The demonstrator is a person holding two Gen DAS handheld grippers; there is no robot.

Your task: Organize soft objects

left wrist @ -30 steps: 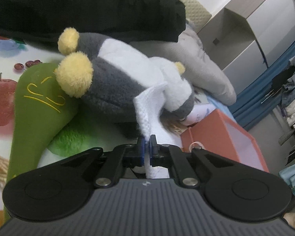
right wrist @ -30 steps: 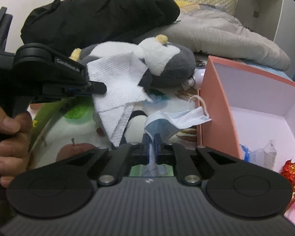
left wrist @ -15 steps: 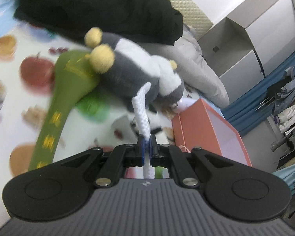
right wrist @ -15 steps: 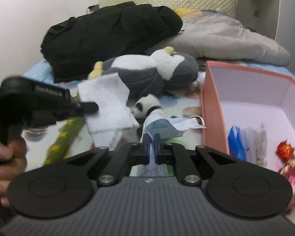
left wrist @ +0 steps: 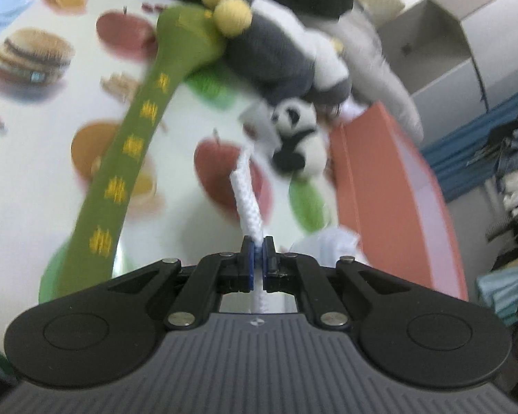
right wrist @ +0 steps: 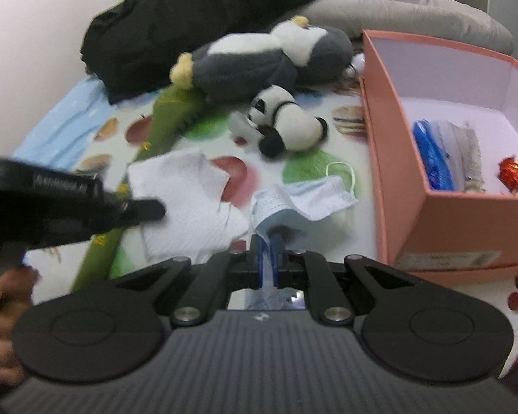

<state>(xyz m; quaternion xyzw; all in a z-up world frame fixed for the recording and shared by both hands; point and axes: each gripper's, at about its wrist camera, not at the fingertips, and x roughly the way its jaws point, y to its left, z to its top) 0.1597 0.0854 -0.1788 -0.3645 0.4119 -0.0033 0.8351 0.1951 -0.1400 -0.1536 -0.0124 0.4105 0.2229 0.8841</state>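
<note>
Right wrist view: fruit-print sheet [right wrist: 197, 138], jaws clamped on tissue [right wrist: 190, 200] and mask [right wrist: 307, 196].

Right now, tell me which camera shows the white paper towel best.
The right wrist view: the white paper towel spreads out broadside, held by the left gripper. The left wrist view catches it only edge-on, a narrow strip rising from the shut jaws.

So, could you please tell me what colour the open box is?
The box is salmon pink outside, pale lilac-white inside; the right wrist view shows it best.
</note>
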